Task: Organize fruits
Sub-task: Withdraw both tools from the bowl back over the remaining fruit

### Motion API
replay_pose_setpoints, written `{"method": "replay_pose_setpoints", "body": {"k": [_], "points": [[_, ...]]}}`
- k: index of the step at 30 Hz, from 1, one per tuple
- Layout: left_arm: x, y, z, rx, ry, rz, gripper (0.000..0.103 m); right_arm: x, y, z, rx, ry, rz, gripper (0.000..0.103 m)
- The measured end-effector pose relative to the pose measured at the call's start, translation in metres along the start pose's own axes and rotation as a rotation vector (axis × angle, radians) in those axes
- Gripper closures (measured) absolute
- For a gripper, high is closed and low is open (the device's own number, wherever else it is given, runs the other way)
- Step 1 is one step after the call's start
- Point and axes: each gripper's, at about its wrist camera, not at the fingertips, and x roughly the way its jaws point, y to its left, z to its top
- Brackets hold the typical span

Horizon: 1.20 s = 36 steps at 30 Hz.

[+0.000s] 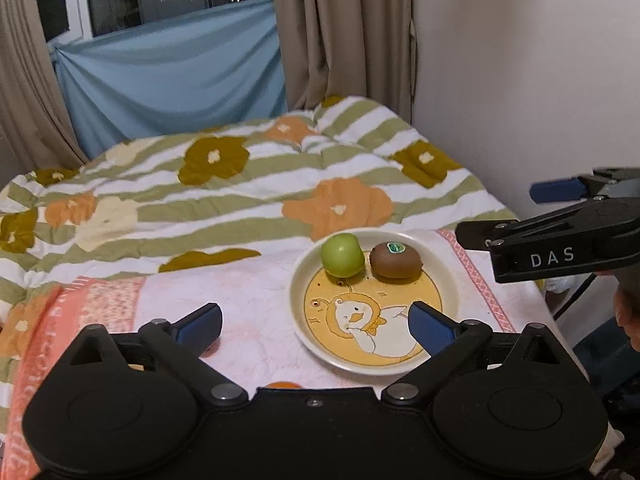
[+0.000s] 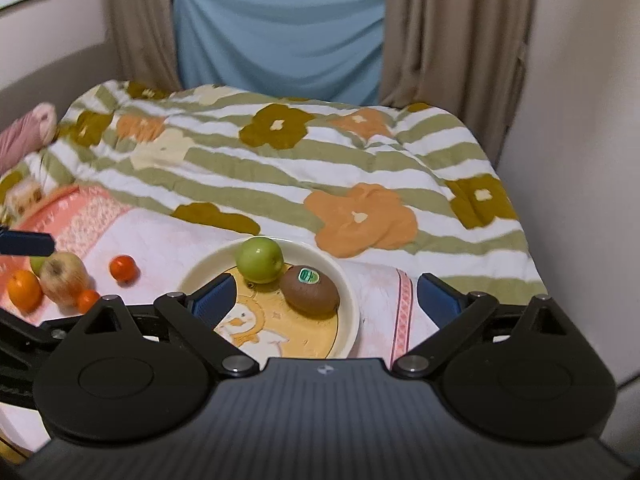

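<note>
A cream plate (image 1: pixel 296 280) with a duck picture lies on a pink towel (image 1: pixel 248 292) on the bed. On its far side sit a green apple (image 1: pixel 342 255) and a brown kiwi (image 1: pixel 395 260) with a sticker, side by side. My left gripper (image 1: pixel 316 318) hovers open above the plate's near-left edge, holding nothing. My right gripper (image 2: pixel 326 288) is open and bare above the plate (image 2: pixel 352 300), apple (image 2: pixel 259 260) and kiwi (image 2: pixel 310 290). Loose fruit lies left of the plate: a tangerine (image 2: pixel 124 269), a yellow-red apple (image 2: pixel 64 278), an orange (image 2: pixel 24 290).
A striped flowered quilt (image 1: pixel 248 184) covers the bed beyond the towel. A wall (image 1: pixel 520 80) and beige curtains (image 1: pixel 344 32) close off the right and back. The bed's right edge drops off just past the plate. A pink object (image 2: pixel 24 132) lies far left.
</note>
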Motion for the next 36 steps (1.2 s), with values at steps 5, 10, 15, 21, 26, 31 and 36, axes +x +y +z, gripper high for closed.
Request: {"method": "replay_pose_setpoints", "body": {"k": [5,10,15,21,26,31,36], "points": [[-0.044,0.012,-0.011,-0.018,-0.043,0.006,0.001,-0.043,0.006,-0.005,0.096,-0.010,-0.026,0.000],[-0.078,0.032,-0.023,-0.050,-0.067,0.018,0.001,-0.075,0.022,-0.011,0.145,-0.014,-0.040,0.000],[-0.099,0.061,-0.039,-0.074,-0.074,0.038,0.001,-0.095,0.049,-0.019,0.155,-0.023,-0.033,0.000],[-0.108,0.101,-0.054,-0.101,-0.063,0.061,0.001,-0.099,0.093,-0.022,0.150,-0.021,0.005,0.000],[-0.105,0.134,-0.065,-0.111,-0.063,0.091,0.001,-0.090,0.137,-0.017,0.133,-0.023,0.045,0.000],[-0.092,0.172,-0.078,-0.117,-0.037,0.101,0.001,-0.069,0.183,-0.013,0.103,-0.023,0.087,0.000],[-0.070,0.204,-0.093,-0.088,-0.009,0.100,0.001,-0.039,0.225,-0.012,0.077,-0.011,0.117,0.000]]}}
